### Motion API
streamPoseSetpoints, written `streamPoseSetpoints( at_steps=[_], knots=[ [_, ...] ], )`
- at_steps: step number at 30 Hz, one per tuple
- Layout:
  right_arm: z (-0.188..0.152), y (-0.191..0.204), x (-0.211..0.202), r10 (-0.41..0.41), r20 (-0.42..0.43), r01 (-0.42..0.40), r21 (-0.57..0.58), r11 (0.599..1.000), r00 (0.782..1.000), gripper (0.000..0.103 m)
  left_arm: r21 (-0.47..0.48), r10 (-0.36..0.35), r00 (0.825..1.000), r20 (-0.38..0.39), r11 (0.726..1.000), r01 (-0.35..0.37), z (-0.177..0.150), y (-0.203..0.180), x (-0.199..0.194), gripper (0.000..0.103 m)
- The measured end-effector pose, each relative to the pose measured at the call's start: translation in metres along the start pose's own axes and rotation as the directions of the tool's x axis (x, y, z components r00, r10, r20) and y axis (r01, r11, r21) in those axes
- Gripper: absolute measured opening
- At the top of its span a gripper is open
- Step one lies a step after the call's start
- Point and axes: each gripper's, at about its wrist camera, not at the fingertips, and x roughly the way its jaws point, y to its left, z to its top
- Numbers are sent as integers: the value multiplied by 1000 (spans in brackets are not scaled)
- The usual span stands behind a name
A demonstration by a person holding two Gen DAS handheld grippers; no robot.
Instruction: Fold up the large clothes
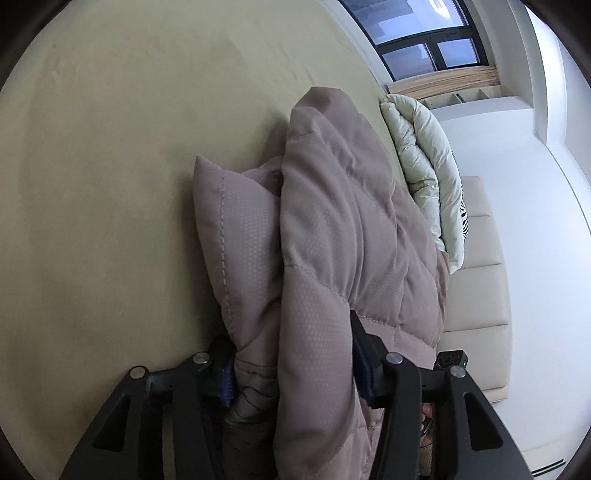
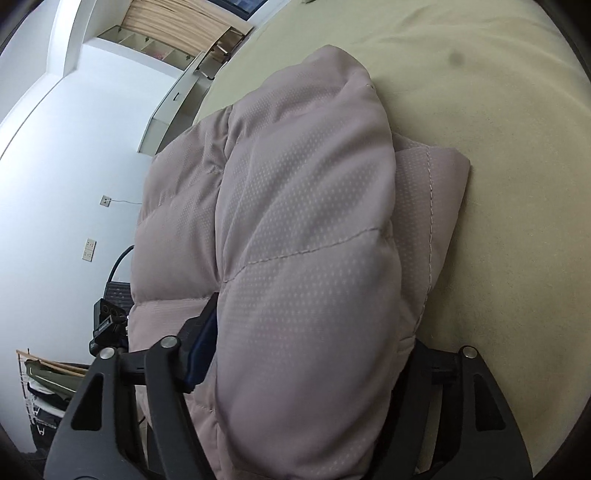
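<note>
A mauve quilted puffer jacket (image 1: pixel 332 229) lies bunched on the pale yellow-green bed sheet (image 1: pixel 110 166). My left gripper (image 1: pixel 295 369) is shut on a thick fold of it, with the padding bulging out between the two fingers. The same jacket (image 2: pixel 295 240) fills the right wrist view on the sheet (image 2: pixel 498 147). My right gripper (image 2: pixel 306 354) is shut on another thick fold; its right finger is mostly hidden under the fabric.
A folded pale green quilt (image 1: pixel 424 162) lies at the head of the bed by a cream headboard (image 1: pixel 476 280). A window (image 1: pixel 413 33) and white walls lie beyond. A clothes rack (image 2: pixel 44 391), a dark device (image 2: pixel 109 317) and wall sockets (image 2: pixel 88 250) stand off the bed.
</note>
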Motion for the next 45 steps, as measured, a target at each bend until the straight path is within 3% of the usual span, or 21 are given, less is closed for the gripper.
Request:
streamPoseSetpoints(
  at_steps=[3,7,10,12,14,18,20,21,24,25,26,27,29,31,32,33,35,37,38,41,45],
  knots=[
    [-24,-8,-6,37,14,-38,38,999,999,69,-6,-3,1000,25,1000,3,-5,-1,-6,57],
    [-31,-10,-31,-9,59,6,58,998,998,72,76,78,992,97,993,-86,-17,-18,-28,62],
    [-46,-8,-64,-37,135,27,70,997,990,72,128,80,981,176,986,-104,-28,-28,-56,69],
    [-55,-7,-95,-50,206,37,66,997,977,72,155,97,967,235,979,-135,-36,-37,-76,72],
    [-67,5,-123,-109,282,103,38,994,953,72,200,145,934,327,955,-219,-49,-51,-97,76],
    [-86,36,-180,-193,405,244,-78,967,894,72,307,238,819,522,844,-441,-86,-94,-132,89],
    [-101,59,-202,-229,488,335,-142,931,842,72,342,245,735,633,763,-549,-111,-128,-144,96],
    [-98,75,-211,-238,519,366,-159,917,821,72,353,235,703,671,733,-582,-120,-140,-150,101],
    [-99,127,-238,-244,620,454,-203,868,745,73,371,156,578,801,629,-683,-157,-192,-167,103],
    [-103,145,-247,-219,653,462,-226,858,725,79,373,129,553,823,611,-698,-165,-206,-169,103],
    [-108,163,-255,-190,685,468,-245,849,703,92,371,98,521,848,591,-716,-175,-222,-173,103],
    [-114,179,-269,-171,717,481,-253,840,676,97,364,74,489,869,575,-733,-185,-236,-177,103],
    [-126,206,-286,-150,803,536,-233,812,576,101,335,31,420,907,549,-765,-203,-263,-187,103],
    [-140,234,-307,-141,862,603,-214,769,486,103,311,8,373,928,533,-786,-216,-283,-198,103],
    [-145,249,-314,-136,881,644,-217,734,453,103,317,-3,373,928,534,-783,-220,-292,-200,103],
    [-147,259,-318,-143,887,673,-220,706,439,103,333,-18,384,923,537,-775,-223,-298,-204,103],
    [-149,283,-329,-198,885,737,-205,644,420,103,350,-26,406,914,560,-751,-229,-309,-212,103],
    [-153,299,-339,-224,883,752,-193,630,414,103,347,25,434,901,560,-752,-228,-318,-212,103],
    [-156,305,-345,-202,883,740,-209,639,423,103,361,31,453,891,558,-747,-228,-321,-212,103],
    [-159,321,-351,-172,868,689,-235,685,467,103,379,43,486,873,567,-732,-232,-326,-210,103],
    [-166,340,-347,-167,818,628,-274,728,550,103,387,76,503,861,544,-745,-238,-327,-203,103]
  ],
)
